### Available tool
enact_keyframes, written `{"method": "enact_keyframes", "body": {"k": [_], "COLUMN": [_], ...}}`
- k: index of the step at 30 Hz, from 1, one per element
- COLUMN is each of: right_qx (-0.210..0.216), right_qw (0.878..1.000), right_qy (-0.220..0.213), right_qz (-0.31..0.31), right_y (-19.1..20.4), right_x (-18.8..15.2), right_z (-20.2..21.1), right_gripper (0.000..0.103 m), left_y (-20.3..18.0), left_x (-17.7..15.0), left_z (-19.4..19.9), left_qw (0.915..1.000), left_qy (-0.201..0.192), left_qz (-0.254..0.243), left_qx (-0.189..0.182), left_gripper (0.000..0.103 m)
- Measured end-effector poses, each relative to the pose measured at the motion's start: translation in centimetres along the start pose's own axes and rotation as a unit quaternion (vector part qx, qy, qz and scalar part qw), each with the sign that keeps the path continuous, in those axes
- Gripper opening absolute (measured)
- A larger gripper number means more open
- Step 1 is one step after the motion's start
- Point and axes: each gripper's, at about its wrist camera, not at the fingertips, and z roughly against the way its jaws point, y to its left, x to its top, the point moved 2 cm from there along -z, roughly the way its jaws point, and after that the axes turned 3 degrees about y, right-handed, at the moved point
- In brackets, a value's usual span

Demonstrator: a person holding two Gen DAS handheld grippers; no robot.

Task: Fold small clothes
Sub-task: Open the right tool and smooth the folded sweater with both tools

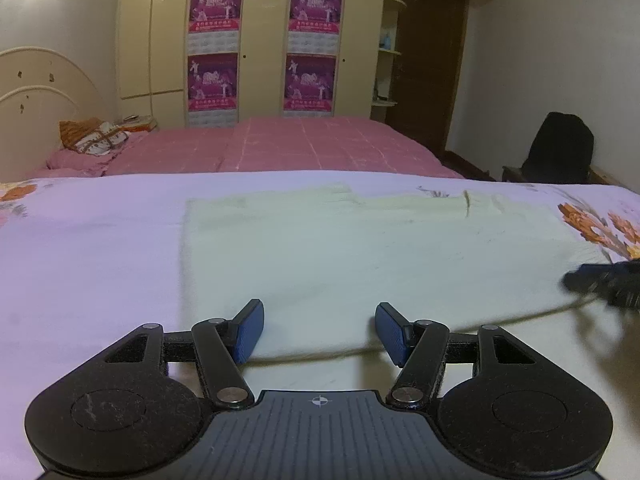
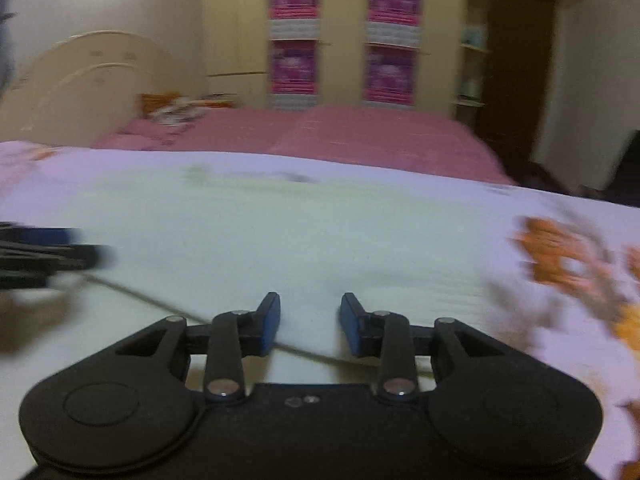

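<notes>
- Left claw [image 1: 319,330]: jaws spread wide, nothing between the blue pads [image 1: 250,334]. Released.
- Pale garment [image 1: 360,256] lies flat right ahead of the left claw; its near edge runs just past the fingertips, under the gap between them. Can't tell if the pads touch the cloth.
- Garment sits on a lilac sheet [image 1: 88,248] with orange flower print [image 1: 600,228]; the print is to the claw's far right, beyond the garment's right edge.
- Right claw [image 1: 600,284] shows in the left view as a dark blur, off to the right, at the garment's right side.
- Right claw [image 2: 310,322] in its own view: jaws apart, narrower gap than the left, nothing held. Released.
- Garment [image 2: 300,240] fills the area straight ahead of the right claw; near edge passes just by the fingertips. View is motion-blurred, so contact is unclear.
- Left claw [image 2: 48,256] appears to the right claw's left, blurred, at the garment's edge.
- Flower print [image 2: 560,256] is to the right claw's right.
- Far ahead of both: pink bed [image 1: 300,148], headboard [image 1: 36,104] to the left, wardrobe [image 1: 256,40] with magenta posters [image 1: 216,6], dark door [image 1: 428,60] to the right.
- Black chair [image 1: 560,148] far right of the left claw.
</notes>
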Motion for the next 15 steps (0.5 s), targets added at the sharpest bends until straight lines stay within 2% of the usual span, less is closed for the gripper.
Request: {"method": "enact_keyframes", "body": {"k": [1, 4, 12, 15], "right_qx": [-0.012, -0.008, -0.022, -0.014], "right_qw": [1.0, 0.999, 0.999, 1.0], "right_qy": [0.003, 0.006, -0.009, -0.011], "right_qz": [-0.019, -0.047, -0.024, -0.025], "right_y": [-1.6, -4.0, -3.3, -3.9], "right_x": [-0.1, -0.3, -1.3, -1.4], "right_z": [0.0, 0.5, 0.2, 0.1], "right_gripper": [0.03, 0.022, 0.025, 0.025], "left_y": [0.3, 0.4, -0.3, -0.9], "left_x": [-0.2, -0.3, -0.4, -0.5], "left_z": [0.1, 0.0, -0.4, -0.6], "left_qw": [1.0, 1.0, 0.9995, 0.9993], "left_qy": [-0.001, -0.002, 0.002, 0.0], "left_qz": [0.0, 0.004, 0.001, -0.003], "left_qx": [0.003, 0.009, 0.031, 0.038], "left_gripper": [0.062, 0.062, 0.062, 0.062]}}
